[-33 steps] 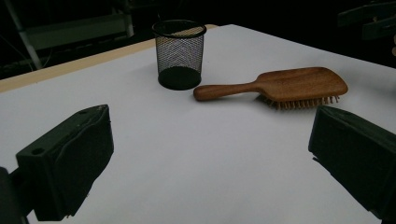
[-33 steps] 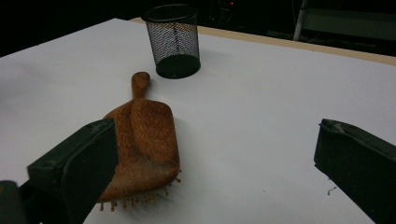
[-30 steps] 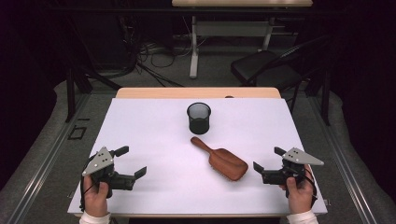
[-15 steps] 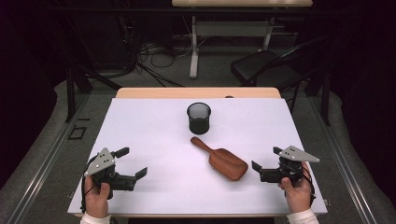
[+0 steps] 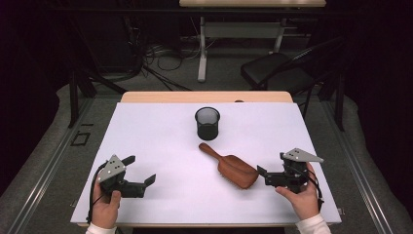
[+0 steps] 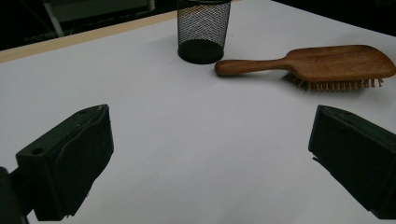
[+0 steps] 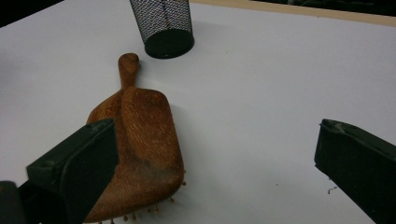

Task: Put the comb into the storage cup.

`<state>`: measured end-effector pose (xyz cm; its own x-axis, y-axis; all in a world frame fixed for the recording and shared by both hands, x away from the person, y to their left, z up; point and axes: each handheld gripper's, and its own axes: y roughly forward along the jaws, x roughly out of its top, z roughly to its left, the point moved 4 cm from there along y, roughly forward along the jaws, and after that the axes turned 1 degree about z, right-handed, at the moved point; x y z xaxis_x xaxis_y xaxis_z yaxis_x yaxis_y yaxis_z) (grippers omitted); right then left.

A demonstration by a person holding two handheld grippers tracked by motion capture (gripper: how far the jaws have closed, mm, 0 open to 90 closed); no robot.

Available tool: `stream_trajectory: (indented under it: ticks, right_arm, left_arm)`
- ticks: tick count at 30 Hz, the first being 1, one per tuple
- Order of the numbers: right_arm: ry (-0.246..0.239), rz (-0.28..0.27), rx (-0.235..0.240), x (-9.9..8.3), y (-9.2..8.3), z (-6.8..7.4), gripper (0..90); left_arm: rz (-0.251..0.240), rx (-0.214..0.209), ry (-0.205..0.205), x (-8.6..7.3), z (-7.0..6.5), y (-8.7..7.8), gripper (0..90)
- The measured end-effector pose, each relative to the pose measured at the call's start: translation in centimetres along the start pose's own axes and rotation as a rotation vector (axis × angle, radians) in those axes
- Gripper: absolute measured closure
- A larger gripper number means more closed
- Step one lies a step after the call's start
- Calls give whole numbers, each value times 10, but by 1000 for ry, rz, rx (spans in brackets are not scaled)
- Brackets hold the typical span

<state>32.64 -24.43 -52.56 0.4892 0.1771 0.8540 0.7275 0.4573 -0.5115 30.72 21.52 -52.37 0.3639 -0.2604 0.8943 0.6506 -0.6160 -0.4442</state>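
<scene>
A brown wooden hairbrush (image 5: 236,169) lies bristles down on the white table (image 5: 160,141), its handle pointing toward a black mesh cup (image 5: 207,123) that stands upright just behind it. My left gripper (image 5: 141,169) is open near the front left edge, well apart from both. In the left gripper view, the hairbrush (image 6: 336,63) and cup (image 6: 203,30) lie far ahead of the open left gripper (image 6: 210,154). My right gripper (image 5: 272,164) is open right beside the brush head. In the right gripper view, the brush (image 7: 140,140) sits by the left jaw of the open right gripper (image 7: 215,163), with the cup (image 7: 163,23) beyond.
A bare wooden strip (image 5: 204,97) runs along the table's far edge. Beyond it are a black chair (image 5: 277,73), a desk leg (image 5: 201,53) and cables on the dark floor. White surface lies open between the grippers.
Both hands have drifted slightly inward; the right gripper has come a little closer to the brush head. The brush and cup have not moved.
</scene>
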Motion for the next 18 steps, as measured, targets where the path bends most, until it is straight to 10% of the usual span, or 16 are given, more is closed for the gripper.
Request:
stream_trajectory:
  ticks: [8,18]
  right_arm:
    - [-38,30,9,13,10,12,0]
    - [-65,89,22,29,30,25,15]
  left_arm:
    - [32,-21,-116,2,5,3,2]
    - [37,11,-109,0,7,2,2]
